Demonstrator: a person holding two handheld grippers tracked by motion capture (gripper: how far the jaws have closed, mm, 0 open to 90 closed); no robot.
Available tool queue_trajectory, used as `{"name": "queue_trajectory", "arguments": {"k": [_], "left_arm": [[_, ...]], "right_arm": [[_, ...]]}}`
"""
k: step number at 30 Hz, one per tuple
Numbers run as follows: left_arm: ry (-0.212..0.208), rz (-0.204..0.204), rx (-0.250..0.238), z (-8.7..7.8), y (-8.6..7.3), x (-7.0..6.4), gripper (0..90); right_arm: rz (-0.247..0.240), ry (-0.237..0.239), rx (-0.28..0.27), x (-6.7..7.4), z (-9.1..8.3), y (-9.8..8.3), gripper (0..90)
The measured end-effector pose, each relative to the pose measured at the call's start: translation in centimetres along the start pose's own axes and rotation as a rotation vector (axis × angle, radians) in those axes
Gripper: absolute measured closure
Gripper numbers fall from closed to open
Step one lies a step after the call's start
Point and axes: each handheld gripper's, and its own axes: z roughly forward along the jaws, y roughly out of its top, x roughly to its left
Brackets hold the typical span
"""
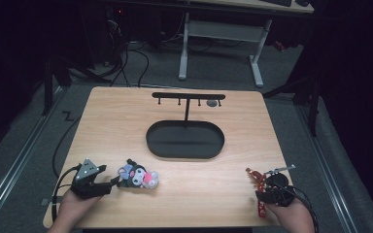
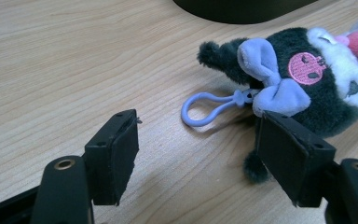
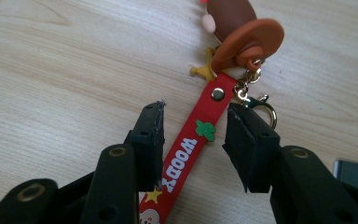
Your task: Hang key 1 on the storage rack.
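1. High view gives us the wooden counter (image 1: 126,121) with a black oval tray (image 1: 185,140) and its hook rack (image 1: 188,96); no keychain hangs there yet, so we judge hanging is all still to do.
2. Our left hand-held gripper (image 2: 196,156) stands with jaws apart, nothing held; the plush toy (image 2: 307,84), soft and fuzzy, lies just beside its right jaw, its lilac plastic loop (image 2: 205,109) between the jaws' line.
3. Our right hand-held gripper (image 3: 193,144) has jaws apart astride the red strap (image 3: 200,126), glossy and flat, not clamped; a brown hat charm (image 3: 247,37) and gold clasp (image 3: 258,105) lie beyond.
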Motion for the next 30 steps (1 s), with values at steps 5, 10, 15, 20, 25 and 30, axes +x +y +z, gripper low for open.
{"name": "queue_trajectory", "arguments": {"k": [5, 10, 15, 20, 25, 30], "left_arm": [[-0.004, 0.003, 0.000, 0.0, 0.0, 0.0, 29.6], [-0.005, 0.003, 0.001, 0.0, 0.0, 0.0, 29.6], [-0.005, 0.004, 0.000, -0.1, 0.0, 0.0, 29.6], [-0.005, 0.004, 0.001, -0.1, 0.0, 0.0, 29.6], [-0.004, 0.005, 0.001, -0.1, 0.0, 0.0, 29.6], [-0.003, 0.006, 0.000, -0.1, 0.0, 0.1, 29.7]], "right_arm": [[0.024, -0.004, 0.087, -0.5, 0.8, 1.0, 56.4], [0.062, -0.001, 0.134, -1.1, 1.3, 1.8, 56.4], [0.049, -0.004, 0.179, -0.7, 1.8, 2.4, 57.3], [0.046, -0.023, 0.185, -0.5, 2.1, 2.9, 58.8], [0.061, -0.026, 0.205, -0.6, 2.3, 3.4, 64.0], [0.049, -0.026, 0.214, -1.1, 2.2, 3.4, 71.7]]}}
